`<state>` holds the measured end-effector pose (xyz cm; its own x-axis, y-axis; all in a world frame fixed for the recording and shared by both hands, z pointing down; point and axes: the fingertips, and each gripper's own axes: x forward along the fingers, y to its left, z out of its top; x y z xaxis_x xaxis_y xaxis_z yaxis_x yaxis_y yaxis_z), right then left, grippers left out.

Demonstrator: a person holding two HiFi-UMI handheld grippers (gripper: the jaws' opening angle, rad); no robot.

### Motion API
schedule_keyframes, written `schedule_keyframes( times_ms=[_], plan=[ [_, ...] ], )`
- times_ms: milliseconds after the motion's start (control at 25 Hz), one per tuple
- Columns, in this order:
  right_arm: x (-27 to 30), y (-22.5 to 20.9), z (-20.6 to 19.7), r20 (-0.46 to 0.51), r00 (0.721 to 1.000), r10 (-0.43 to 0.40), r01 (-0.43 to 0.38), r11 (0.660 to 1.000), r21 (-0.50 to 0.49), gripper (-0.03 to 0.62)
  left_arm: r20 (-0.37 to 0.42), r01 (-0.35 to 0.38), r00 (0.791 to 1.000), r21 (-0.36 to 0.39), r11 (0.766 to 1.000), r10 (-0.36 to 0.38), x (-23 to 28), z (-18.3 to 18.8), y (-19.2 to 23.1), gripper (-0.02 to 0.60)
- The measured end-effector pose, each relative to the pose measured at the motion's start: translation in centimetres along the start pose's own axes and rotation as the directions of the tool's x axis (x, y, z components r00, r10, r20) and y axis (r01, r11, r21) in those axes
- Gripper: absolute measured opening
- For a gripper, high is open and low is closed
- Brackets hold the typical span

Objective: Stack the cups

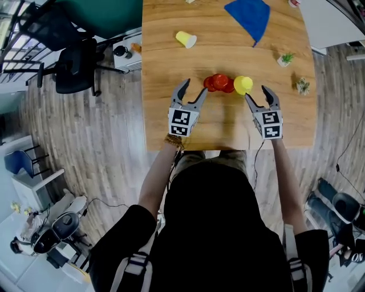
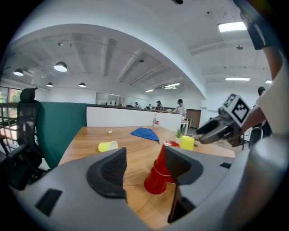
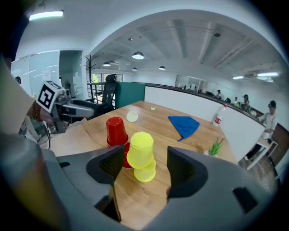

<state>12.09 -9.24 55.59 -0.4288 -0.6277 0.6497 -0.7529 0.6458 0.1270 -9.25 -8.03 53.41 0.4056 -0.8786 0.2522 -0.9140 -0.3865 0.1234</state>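
Wood covers the table [image 1: 171,122] that we look down on, and a black chair [image 1: 77,71] stands on the floor at the left. We hold our left gripper [image 1: 194,86] over the near part of the table. Its fingers are wide apart and hold nothing. The red cups [image 1: 219,83] sit just past its tips, bottoms up. Our right gripper [image 1: 255,92] has wide fingers too, and they press on nothing. The yellow cups [image 1: 243,84], one on top of the other, stand just past its tips and right beside the red cups, near the middle of the table. In the right gripper view the top one leans a little. A single yellow cup [image 1: 186,39] lies on its side, far off at the left. A blue cloth [image 1: 249,16] lies at the far edge. A green plant [image 1: 286,59] and a second plant [image 1: 302,86] stand at the right.
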Motion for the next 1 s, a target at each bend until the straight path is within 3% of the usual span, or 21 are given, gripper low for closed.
schedule_keyframes(
  times_ms=[160,360,680,1000],
  plan=[
    [-2.0,-0.9,-2.8,-0.035,0.998,-0.046,0.048,0.997,0.064,0.313,-0.043,-0.130,0.991,-0.008,0.992,0.129,1.9,-0.9,5.0,0.280],
    [-4.2,-0.4,-5.8,-0.087,0.994,-0.069,0.080,0.989,0.123,0.311,-0.118,-0.203,0.972,-0.003,0.979,0.201,5.2,-2.5,9.8,0.263],
    [-6.2,-0.7,-9.2,-0.123,0.988,-0.090,0.114,0.972,0.205,0.304,-0.207,-0.238,0.951,-0.008,0.971,0.232,10.7,-5.0,12.4,0.233],
    [-6.8,-1.2,-10.5,-0.140,0.985,-0.098,0.128,0.966,0.226,0.301,-0.259,-0.259,0.934,-0.023,0.966,0.244,14.8,-6.3,14.9,0.212]
  ],
)
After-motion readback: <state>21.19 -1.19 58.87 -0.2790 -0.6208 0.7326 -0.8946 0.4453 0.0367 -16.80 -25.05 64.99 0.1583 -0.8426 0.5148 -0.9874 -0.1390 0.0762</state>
